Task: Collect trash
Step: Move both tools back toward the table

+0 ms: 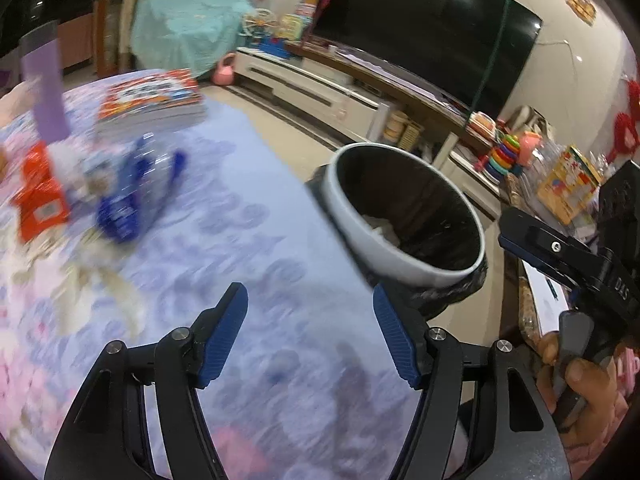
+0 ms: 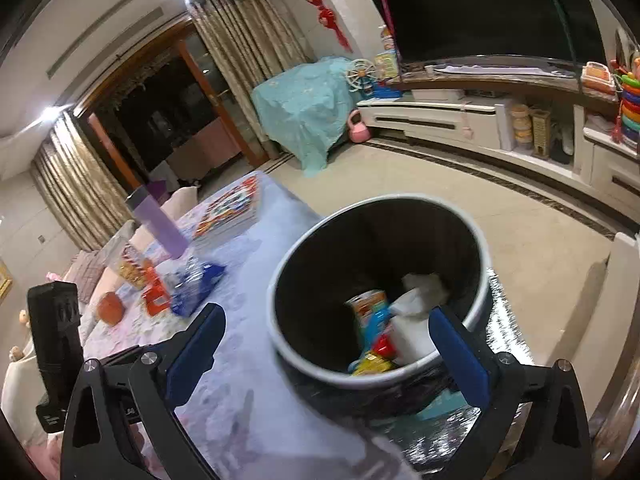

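A white-rimmed trash bin (image 2: 276, 322) with a black liner stands beside the table; it also shows in the left wrist view (image 1: 360, 236). Inside lie white paper (image 2: 420, 292) and colourful wrappers (image 2: 370, 316). On the table (image 1: 248, 208) lie a crushed clear bottle with a blue label (image 1: 128, 200), also in the right wrist view (image 2: 196, 284), and an orange wrapper (image 1: 38, 200). My left gripper (image 1: 310, 336) is open and empty above the table. My right gripper (image 2: 326, 354) is open and empty at the bin's rim.
A stack of books (image 1: 152, 100) and a tall purple bottle (image 2: 160, 226) stand on the table. An orange fruit (image 2: 110, 308) and a snack jar (image 2: 130, 266) sit at its far side. A TV cabinet (image 2: 460, 116) runs along the wall.
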Tool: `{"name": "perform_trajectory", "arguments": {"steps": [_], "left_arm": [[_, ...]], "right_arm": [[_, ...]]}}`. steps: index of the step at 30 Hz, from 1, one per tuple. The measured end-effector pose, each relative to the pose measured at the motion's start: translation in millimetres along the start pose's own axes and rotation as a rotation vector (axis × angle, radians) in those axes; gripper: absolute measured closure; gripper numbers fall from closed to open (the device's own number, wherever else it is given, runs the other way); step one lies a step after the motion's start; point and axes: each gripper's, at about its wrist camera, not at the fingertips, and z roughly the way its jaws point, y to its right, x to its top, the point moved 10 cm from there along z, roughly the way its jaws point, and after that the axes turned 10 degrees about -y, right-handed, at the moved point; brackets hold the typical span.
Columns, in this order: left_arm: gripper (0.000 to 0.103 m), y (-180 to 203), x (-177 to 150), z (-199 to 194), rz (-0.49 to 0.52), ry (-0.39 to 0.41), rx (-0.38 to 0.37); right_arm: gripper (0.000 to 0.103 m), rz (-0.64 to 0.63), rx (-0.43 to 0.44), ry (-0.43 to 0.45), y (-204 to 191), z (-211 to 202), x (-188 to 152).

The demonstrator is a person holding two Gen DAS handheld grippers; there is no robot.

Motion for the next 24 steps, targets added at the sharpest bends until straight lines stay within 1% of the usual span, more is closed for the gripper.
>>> {"name": "perform_trajectory", "arguments": {"steps": [7,10,13,19,24], "left_arm": [[0.034,-57.3,-32.8,-23.1,-0.112,0.016,0.034],[0.034,-80.8,-44.5,-31.8,-0.173,0.027,0.047],[0.033,-99.2,-55.3,-38.2,-0.212,0.031,0.061],[0.033,-132.5,-70.1,-48.7,-0.269,0.037,0.071],[0.033,-154.5,-77.8,-58.3,-0.295,0.049,0.101]], "right_arm": [[0.001,-0.020,0.067,-0.022,-42.8,9.3,-26.8],[0.001,-0.047,0.073,-0.031,-61.3,14.2,-34.4],[0.001,-0.075,0.068,-0.035,-77.3,19.6,-43.3],[0.001,-0.108,0.100,-0.088,-108.0,38.9,-66.0],[0.001,-0.126,0.124,-0.131,-131.5,57.5,-81.0]]}}
